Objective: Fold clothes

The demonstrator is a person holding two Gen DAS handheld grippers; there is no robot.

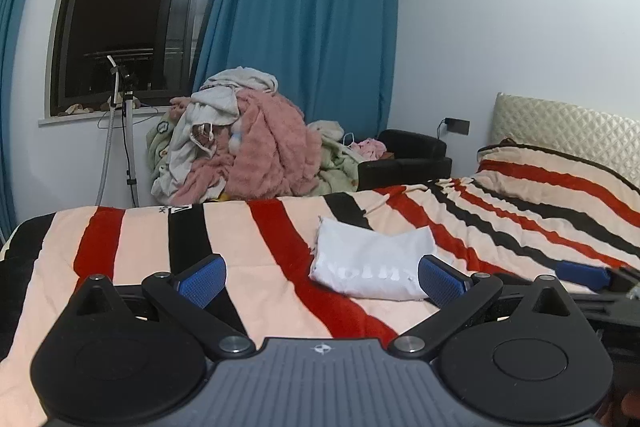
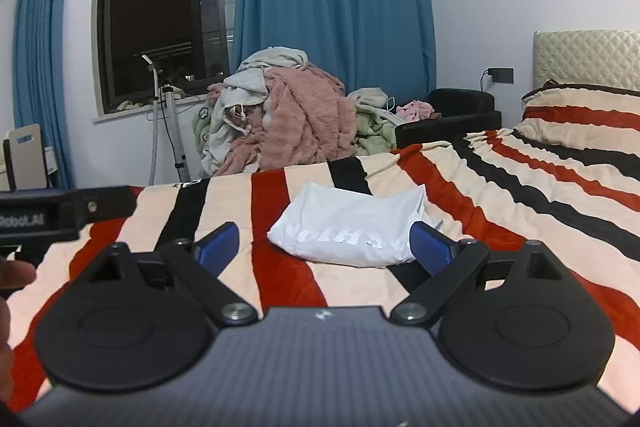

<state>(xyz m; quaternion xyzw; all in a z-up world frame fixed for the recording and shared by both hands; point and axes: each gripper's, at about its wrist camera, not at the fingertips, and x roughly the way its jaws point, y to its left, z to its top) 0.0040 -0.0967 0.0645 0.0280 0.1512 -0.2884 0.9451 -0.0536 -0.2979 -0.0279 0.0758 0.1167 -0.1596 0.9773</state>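
Note:
A folded white garment with pale lettering (image 1: 370, 263) lies on the striped bed blanket (image 1: 260, 247); it also shows in the right wrist view (image 2: 348, 227). My left gripper (image 1: 322, 277) is open and empty, held just short of the garment, its right pad by the garment's near right corner. My right gripper (image 2: 324, 243) is open and empty, also just short of the garment. The right gripper's blue fingertip (image 1: 584, 273) shows at the right edge of the left wrist view. The left gripper's black body (image 2: 68, 211) shows at the left of the right wrist view.
A heap of pink, grey and green clothes and blankets (image 1: 248, 139) stands behind the bed under the blue curtain (image 1: 308, 27). A black armchair (image 1: 408, 159) is to its right. A striped pillow (image 1: 560, 171) lies by the quilted headboard (image 1: 568, 123). A white stand (image 1: 128, 131) stands under the window.

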